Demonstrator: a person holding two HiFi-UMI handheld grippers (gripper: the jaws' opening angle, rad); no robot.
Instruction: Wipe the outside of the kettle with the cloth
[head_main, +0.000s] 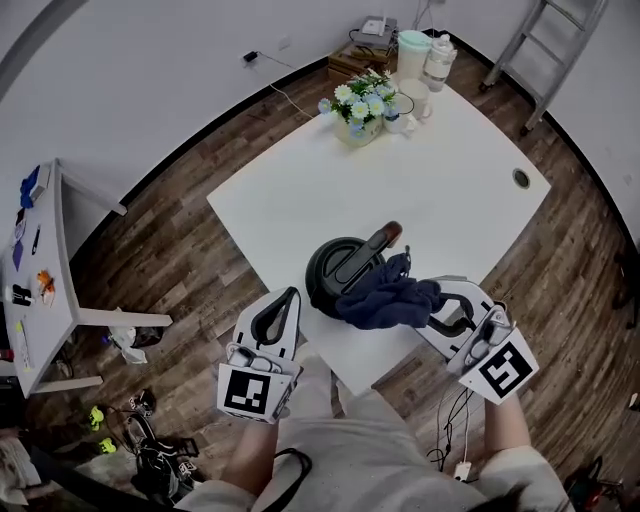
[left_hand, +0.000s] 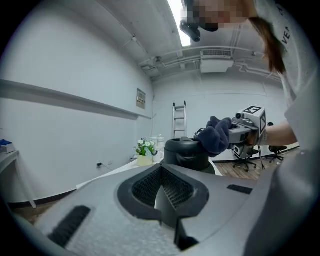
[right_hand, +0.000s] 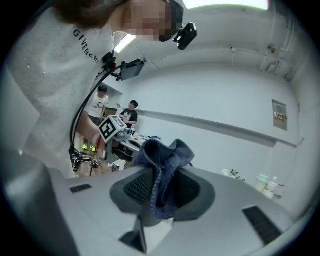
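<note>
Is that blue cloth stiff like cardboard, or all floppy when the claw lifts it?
Probably floppy: the cloth bunches and folds where the right claw pinches it. In the head view it slumps in soft lumps against the kettle, so it likely bends around shapes. It looks fuzzy, so it is probably not slippery.

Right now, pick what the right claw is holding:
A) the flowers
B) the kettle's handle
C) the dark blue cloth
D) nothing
C: the right gripper view shows the right claw shut on the dark blue cloth, which bunches up between its jaws; in the head view the cloth is against the black kettle.
</note>
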